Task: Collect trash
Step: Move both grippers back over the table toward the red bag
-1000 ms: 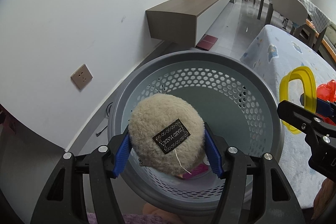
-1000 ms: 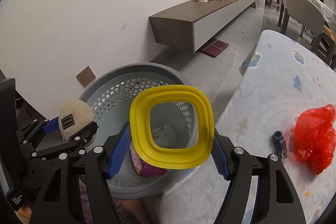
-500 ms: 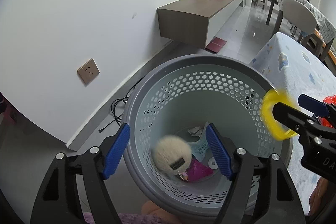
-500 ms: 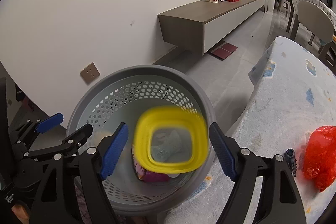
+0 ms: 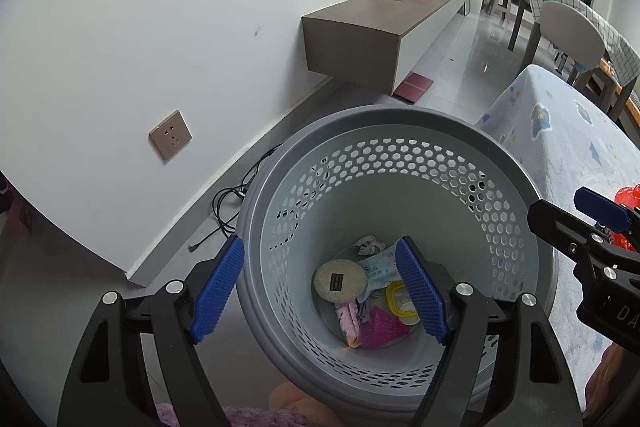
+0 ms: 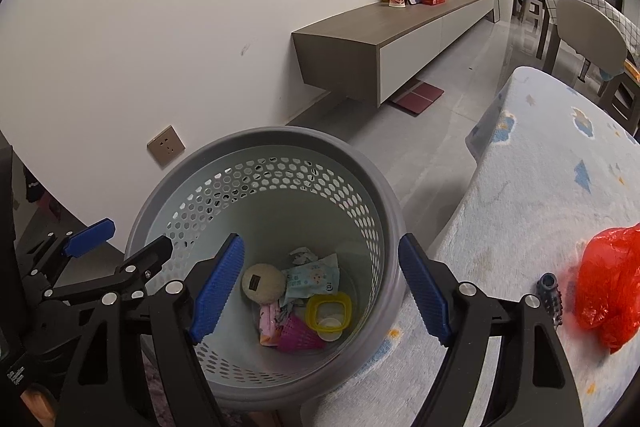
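The round beige plush pad (image 5: 339,281) and the yellow plastic ring-shaped lid (image 6: 328,311) are lying on the floor of the grey perforated plastic basket (image 5: 400,123), among wrappers. The left gripper (image 5: 320,289) and right gripper (image 6: 322,287) are both hanging spread wide, empty, over the basket. A red plastic bag (image 6: 610,283) is sitting near the rug's edge.
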